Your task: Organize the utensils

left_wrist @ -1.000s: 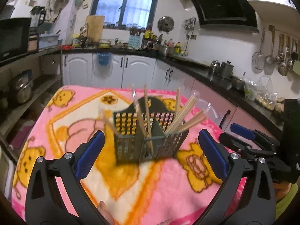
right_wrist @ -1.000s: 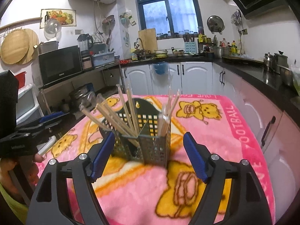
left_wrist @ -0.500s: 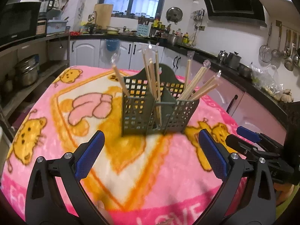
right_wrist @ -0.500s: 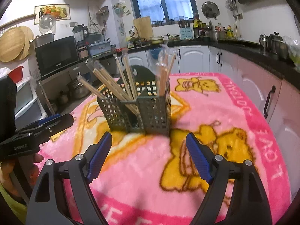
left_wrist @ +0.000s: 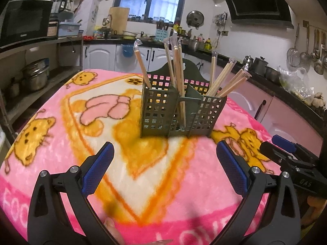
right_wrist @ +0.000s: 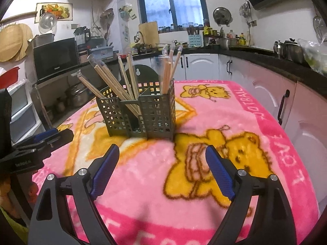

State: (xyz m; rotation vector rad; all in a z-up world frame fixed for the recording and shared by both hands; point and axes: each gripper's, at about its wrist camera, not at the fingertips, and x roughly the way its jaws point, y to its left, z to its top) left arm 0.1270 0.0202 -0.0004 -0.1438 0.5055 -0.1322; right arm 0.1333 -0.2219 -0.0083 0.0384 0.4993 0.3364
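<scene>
The left gripper (left_wrist: 164,163) and right gripper (right_wrist: 162,167) hover low over the pink cartoon-print blanket (left_wrist: 61,143), blue-padded jaws spread wide, holding nothing. The dark green perforated plastic utensil caddy (left_wrist: 179,110) stands upright ahead, apart from both grippers, holding the wrapped wooden chopsticks (left_wrist: 177,69). Open blanket lies around it. Its lower contents are indistinct.

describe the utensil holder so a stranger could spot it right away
On the pink cartoon-bear blanket covering the table stands a dark green utensil holder. It is a perforated plastic caddy with separate compartments, and it alone holds the wrapped wooden chopsticks, fanned upward.
</scene>
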